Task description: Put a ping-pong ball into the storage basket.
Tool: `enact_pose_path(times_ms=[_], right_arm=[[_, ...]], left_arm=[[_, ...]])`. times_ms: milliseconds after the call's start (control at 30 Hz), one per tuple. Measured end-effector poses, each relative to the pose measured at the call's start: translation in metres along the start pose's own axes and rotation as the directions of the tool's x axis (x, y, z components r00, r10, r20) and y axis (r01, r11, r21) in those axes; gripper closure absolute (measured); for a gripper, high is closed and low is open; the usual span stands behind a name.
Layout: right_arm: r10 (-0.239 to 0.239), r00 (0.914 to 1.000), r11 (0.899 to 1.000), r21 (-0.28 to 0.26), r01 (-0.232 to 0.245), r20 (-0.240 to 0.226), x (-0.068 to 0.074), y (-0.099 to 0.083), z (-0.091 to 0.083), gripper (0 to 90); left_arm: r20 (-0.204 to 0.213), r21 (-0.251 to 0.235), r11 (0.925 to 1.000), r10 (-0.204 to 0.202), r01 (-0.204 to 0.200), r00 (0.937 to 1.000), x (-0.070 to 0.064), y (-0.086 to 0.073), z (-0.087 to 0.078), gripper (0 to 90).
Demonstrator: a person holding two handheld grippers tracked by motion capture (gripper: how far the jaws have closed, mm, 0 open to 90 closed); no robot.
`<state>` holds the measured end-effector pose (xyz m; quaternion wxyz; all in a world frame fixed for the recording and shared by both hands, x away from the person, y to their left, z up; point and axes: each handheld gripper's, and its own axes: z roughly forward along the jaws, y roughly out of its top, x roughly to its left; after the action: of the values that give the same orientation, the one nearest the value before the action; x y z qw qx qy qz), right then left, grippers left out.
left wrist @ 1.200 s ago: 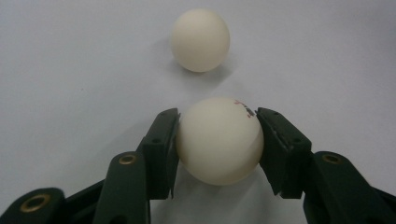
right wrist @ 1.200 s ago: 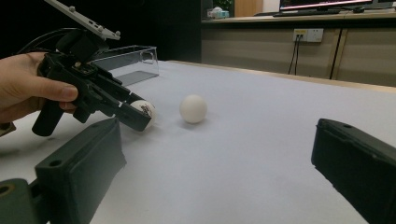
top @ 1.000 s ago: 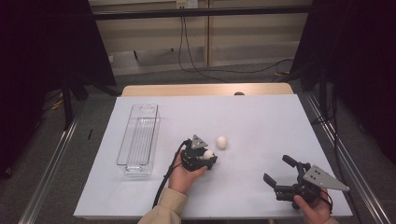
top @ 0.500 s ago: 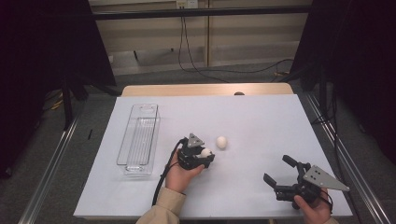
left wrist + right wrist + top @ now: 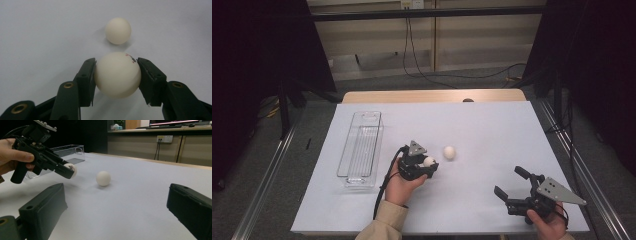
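My left gripper (image 5: 428, 164) is shut on a white ball (image 5: 117, 74) with a small red mark, held just above the white table. In the right gripper view that same held ball (image 5: 71, 169) hangs clear of the surface. A second white ball (image 5: 449, 152) rests on the table just beyond it, also seen as the far ball (image 5: 118, 30) and the loose ball (image 5: 103, 178). My right gripper (image 5: 513, 187) sits low at the front right, open, nothing between its jaws.
A clear plastic bin (image 5: 360, 149) lies lengthwise on the left part of the white table (image 5: 492, 130). A wooden strip (image 5: 432, 95) runs along the far edge. Cables hang by the back wall.
The left gripper has lifted slightly with the ball in it and drawn a little back toward the person. The right gripper and the loose ball stay put.
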<state>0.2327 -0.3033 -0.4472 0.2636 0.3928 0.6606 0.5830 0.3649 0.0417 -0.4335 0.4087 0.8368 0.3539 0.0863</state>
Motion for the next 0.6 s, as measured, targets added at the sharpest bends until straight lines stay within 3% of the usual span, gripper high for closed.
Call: enact_pose_path(times_ms=[600], right_arm=[[-0.002, 1.0000, 1.000, -0.002, 0.002, 0.002, 0.000, 0.000, -0.001, 1.8]], left_arm=[[0.002, -0.007, 0.9992, -0.039, 0.039, 0.9992, 0.006, 0.004, -0.013, 51.1]])
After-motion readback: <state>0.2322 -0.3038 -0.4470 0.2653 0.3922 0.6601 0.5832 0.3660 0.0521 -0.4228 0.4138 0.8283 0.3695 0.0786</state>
